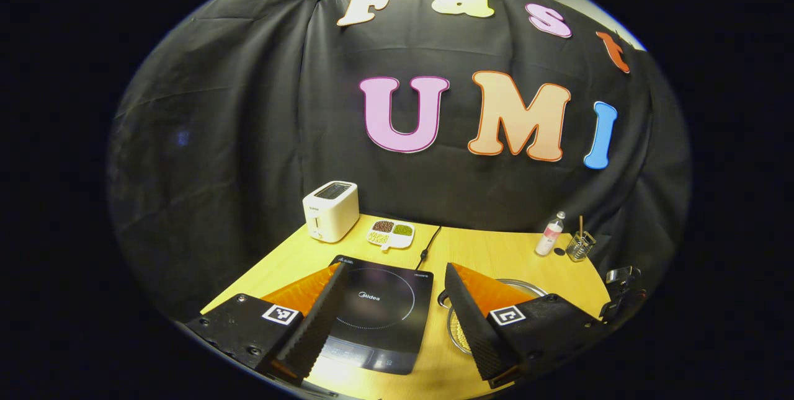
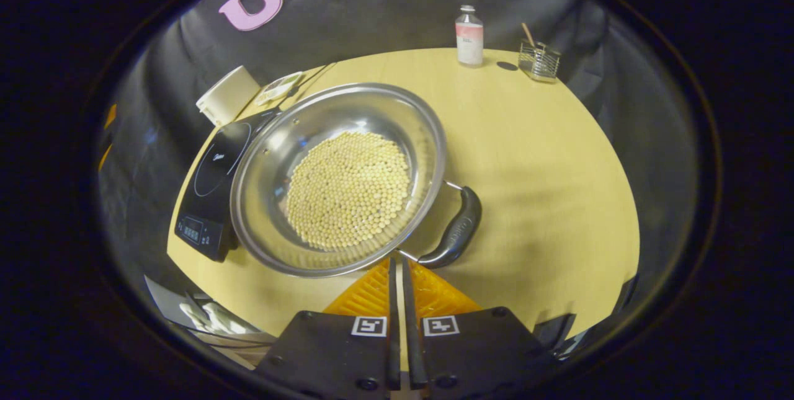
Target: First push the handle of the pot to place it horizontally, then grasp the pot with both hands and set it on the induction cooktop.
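A steel pot [image 2: 273,158] holding several pale beans stands on the wooden table, its left side overlapping the edge of the black induction cooktop [image 2: 214,183]. Its dark handle [image 2: 456,232] sticks out at the lower right of the rim. My right gripper [image 2: 397,262] is shut, its tips right by the rim beside the handle's base, with nothing between them. In the left gripper view my left gripper [image 1: 396,267] hovers open above the cooktop [image 1: 378,301], and the pot [image 1: 527,285] lies just to the right, partly hidden behind one finger.
A white toaster [image 1: 330,209] and a divided dish of beans [image 1: 391,234] stand at the back left. A small bottle [image 2: 469,35] and a wire holder [image 2: 538,60] are at the back right. The cooktop's cord [image 1: 431,245] runs toward the wall.
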Demonstrator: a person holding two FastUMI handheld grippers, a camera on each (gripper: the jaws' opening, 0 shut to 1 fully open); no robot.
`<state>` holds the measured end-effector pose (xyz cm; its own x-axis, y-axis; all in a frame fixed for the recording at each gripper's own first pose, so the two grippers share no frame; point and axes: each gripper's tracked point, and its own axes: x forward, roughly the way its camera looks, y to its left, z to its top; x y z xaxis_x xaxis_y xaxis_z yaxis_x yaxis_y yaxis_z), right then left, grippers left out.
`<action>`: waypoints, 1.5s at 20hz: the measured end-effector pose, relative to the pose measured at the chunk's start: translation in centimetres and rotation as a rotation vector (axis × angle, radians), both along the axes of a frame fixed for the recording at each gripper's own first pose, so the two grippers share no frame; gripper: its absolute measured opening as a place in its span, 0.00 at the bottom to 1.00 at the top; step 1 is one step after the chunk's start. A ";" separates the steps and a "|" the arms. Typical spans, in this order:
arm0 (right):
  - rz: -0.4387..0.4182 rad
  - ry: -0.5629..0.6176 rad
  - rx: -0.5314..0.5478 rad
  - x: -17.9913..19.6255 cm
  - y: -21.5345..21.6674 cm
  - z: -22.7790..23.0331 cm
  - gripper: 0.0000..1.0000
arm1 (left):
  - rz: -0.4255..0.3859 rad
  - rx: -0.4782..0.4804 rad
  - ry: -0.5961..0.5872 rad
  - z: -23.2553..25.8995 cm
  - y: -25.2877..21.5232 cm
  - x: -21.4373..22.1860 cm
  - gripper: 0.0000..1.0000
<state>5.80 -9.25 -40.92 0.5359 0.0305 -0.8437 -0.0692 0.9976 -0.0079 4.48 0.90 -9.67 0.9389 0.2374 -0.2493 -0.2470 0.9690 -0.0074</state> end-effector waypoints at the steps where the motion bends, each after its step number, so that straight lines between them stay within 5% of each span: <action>1: -0.003 -0.005 -0.003 0.3 -0.4 0.1 0.00 | 0.005 0.001 0.003 -0.1 -0.1 0.0 0.93; 8: -0.002 -0.027 -0.013 3.1 -2.2 0.5 0.00 | 0.042 0.001 0.009 -0.5 -0.9 -0.4 0.92; 9: -0.003 -0.033 -0.012 3.7 -2.5 0.7 0.07 | 0.048 0.003 0.010 -0.7 -0.9 -0.4 0.92; 13: -0.015 -0.055 -0.009 6.0 -3.3 1.1 0.07 | 0.071 -0.004 0.027 -1.3 -0.7 -0.7 0.96; 14: -0.019 -0.059 -0.008 6.6 -3.5 1.1 0.00 | 0.078 -0.007 0.033 -1.5 -0.7 -0.7 0.92; 15: -0.025 -0.064 -0.005 7.2 -3.6 1.2 0.07 | 0.083 -0.011 0.036 -1.6 -0.6 -0.8 0.92; 18: -0.035 -0.070 0.000 8.5 -4.0 1.3 0.07 | 0.094 -0.016 0.037 -1.6 -0.4 -0.7 0.96; 19: -0.034 -0.073 -0.006 8.9 -4.1 1.4 0.00 | 0.097 -0.016 0.035 -1.7 -0.3 -0.6 0.96; 20: -0.030 -0.072 -0.012 9.1 -4.2 1.3 0.07 | 0.103 -0.016 0.038 -1.7 -0.2 -0.6 0.96; 30: 0.005 -0.048 -0.043 7.8 -5.4 1.3 0.08 | 0.107 -0.050 0.104 -4.9 0.2 0.5 0.96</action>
